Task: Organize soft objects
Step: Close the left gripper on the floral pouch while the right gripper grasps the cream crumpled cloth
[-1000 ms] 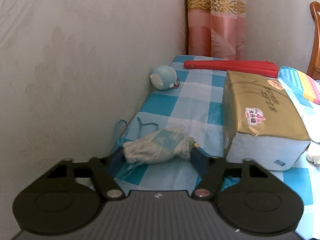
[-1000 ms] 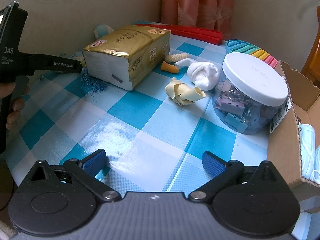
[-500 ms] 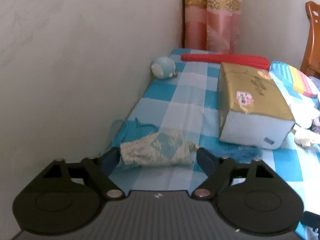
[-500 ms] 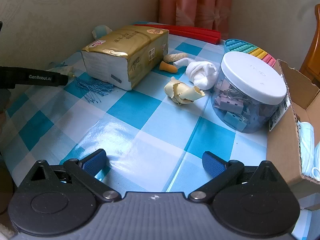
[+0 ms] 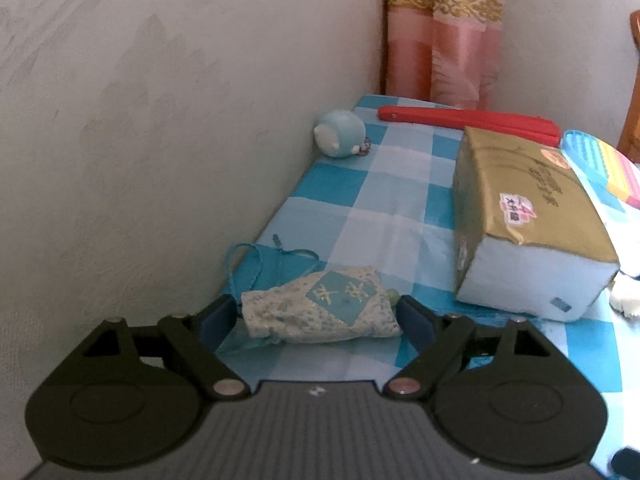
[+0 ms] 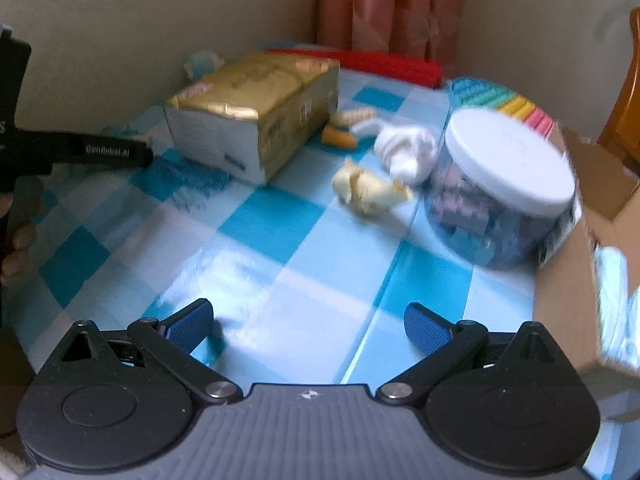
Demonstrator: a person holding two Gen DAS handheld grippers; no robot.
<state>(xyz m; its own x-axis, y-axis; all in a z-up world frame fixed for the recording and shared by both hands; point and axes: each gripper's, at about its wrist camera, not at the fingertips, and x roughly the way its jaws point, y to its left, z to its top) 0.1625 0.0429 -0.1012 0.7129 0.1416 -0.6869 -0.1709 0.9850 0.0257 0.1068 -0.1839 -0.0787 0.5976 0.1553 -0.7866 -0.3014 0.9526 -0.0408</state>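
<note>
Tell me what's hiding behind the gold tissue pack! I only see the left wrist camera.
Observer: A crumpled white cloth lies on the far side of the tissue pack.
Operator: Is there somewhere to put soft stuff?
Observer: An open cardboard box stands at the right edge of the right wrist view, with a light blue face mask in it.
Operator: What's the other hand-held gripper doing?
Observer: The right hand-held gripper is open above bare checked tablecloth, with nothing between its fingers.
</note>
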